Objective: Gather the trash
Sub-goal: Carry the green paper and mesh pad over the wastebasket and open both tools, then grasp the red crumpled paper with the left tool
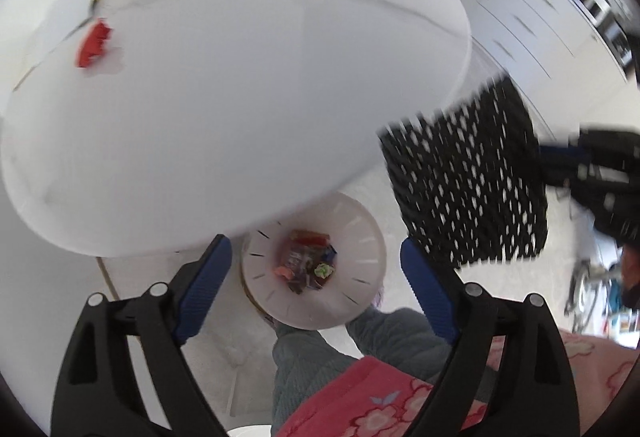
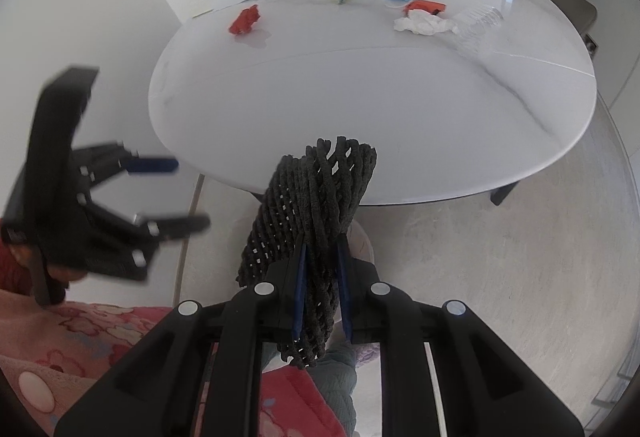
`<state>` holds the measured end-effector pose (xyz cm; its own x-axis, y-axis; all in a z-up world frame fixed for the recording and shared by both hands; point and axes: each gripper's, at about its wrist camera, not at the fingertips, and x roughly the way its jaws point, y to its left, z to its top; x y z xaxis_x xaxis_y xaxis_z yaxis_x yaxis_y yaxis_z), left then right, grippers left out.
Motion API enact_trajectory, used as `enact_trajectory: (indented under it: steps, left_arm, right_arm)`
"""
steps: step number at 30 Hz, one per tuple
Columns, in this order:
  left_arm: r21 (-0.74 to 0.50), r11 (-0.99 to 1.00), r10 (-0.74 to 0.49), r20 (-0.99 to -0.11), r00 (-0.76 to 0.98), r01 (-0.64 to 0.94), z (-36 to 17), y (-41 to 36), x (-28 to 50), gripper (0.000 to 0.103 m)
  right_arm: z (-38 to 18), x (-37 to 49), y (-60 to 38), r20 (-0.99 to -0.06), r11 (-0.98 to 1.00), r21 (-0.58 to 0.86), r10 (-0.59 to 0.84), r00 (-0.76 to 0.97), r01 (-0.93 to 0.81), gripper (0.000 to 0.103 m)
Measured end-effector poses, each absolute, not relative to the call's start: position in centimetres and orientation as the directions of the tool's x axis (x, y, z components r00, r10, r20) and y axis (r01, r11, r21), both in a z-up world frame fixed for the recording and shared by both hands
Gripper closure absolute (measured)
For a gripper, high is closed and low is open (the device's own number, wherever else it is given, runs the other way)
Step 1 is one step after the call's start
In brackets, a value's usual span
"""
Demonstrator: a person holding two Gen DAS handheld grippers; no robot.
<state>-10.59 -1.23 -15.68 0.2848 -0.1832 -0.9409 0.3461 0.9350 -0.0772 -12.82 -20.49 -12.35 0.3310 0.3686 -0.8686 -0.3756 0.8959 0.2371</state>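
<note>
Black foam netting (image 2: 316,221) pinched in right claw (image 2: 322,289) near the white bin (image 1: 360,237), likely for dropping; left claw (image 1: 316,285) gapes empty above it.

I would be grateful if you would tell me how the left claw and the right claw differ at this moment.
The left claw is open and holds nothing; the right claw is shut on the black foam net. The left claw sits above the white bin below the table edge; the right claw points toward the white table, net raised. Both have black frames with blue pads.
</note>
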Motion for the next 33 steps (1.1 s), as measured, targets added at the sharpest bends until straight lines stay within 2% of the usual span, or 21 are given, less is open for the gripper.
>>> enact_trajectory:
  steps: [3,7,12,14,15,17,21,23,28,33]
  left_arm:
    - [-0.035,0.955,-0.138,-0.930,0.339,0.294,-14.3,0.0,-10.6,0.008]
    - [-0.018,0.968,-0.113,-0.922,0.369,0.251,-13.1,1.7,-9.7,0.008]
    - [-0.025,0.982,-0.096,-0.919,0.383,0.187,-12.4,3.1,-8.6,0.008]
    - [-0.036,0.985,-0.100,-0.917,0.386,0.169,-12.1,3.4,-8.4,0.008]
    - [-0.042,0.985,-0.104,-0.916,0.388,0.165,-12.0,3.6,-8.3,0.008]
    - [-0.036,0.985,-0.101,-0.914,0.392,0.168,-11.8,3.6,-8.4,0.008]
    - [-0.020,0.982,-0.096,-0.909,0.405,0.188,-11.4,3.3,-8.5,0.008]
    - [-0.021,0.981,-0.100,-0.907,0.410,0.194,-11.0,3.1,-8.3,0.008]
    - [-0.020,0.979,-0.112,-0.885,0.452,0.203,-9.1,2.5,-7.5,0.008]
    - [-0.030,0.975,-0.144,-0.843,0.519,0.222,-6.0,1.7,-5.8,0.008]
  right_arm:
    - [-12.4,-13.5,-19.5,-0.868,0.866,0.230,0.389,0.309,-0.444,0.086]
    - [-13.2,-14.2,-17.7,-0.872,0.813,0.240,0.421,0.250,-0.531,0.085]
    - [-16.2,-13.8,-16.0,-0.892,0.808,0.230,0.398,0.215,-0.542,0.083]
    - [-17.5,-13.2,-15.4,-0.907,0.819,0.208,0.366,0.209,-0.534,0.069]
    - [-18.0,-13.0,-15.3,-0.910,0.824,0.203,0.359,0.209,-0.529,0.067]
    - [-18.4,-12.5,-15.1,-0.912,0.834,0.208,0.355,0.207,-0.511,0.055]
    - [-17.1,-12.2,-15.1,-0.900,0.845,0.217,0.367,0.236,-0.489,0.037]
    - [-16.2,-12.2,-15.2,-0.897,0.855,0.201,0.357,0.262,-0.478,0.022]
    - [-12.0,-11.2,-16.0,-0.877,0.899,0.149,0.313,0.364,-0.412,0.007]
    - [-7.2,-9.8,-17.9,-0.846,0.945,0.095,0.243,0.475,-0.313,0.003]
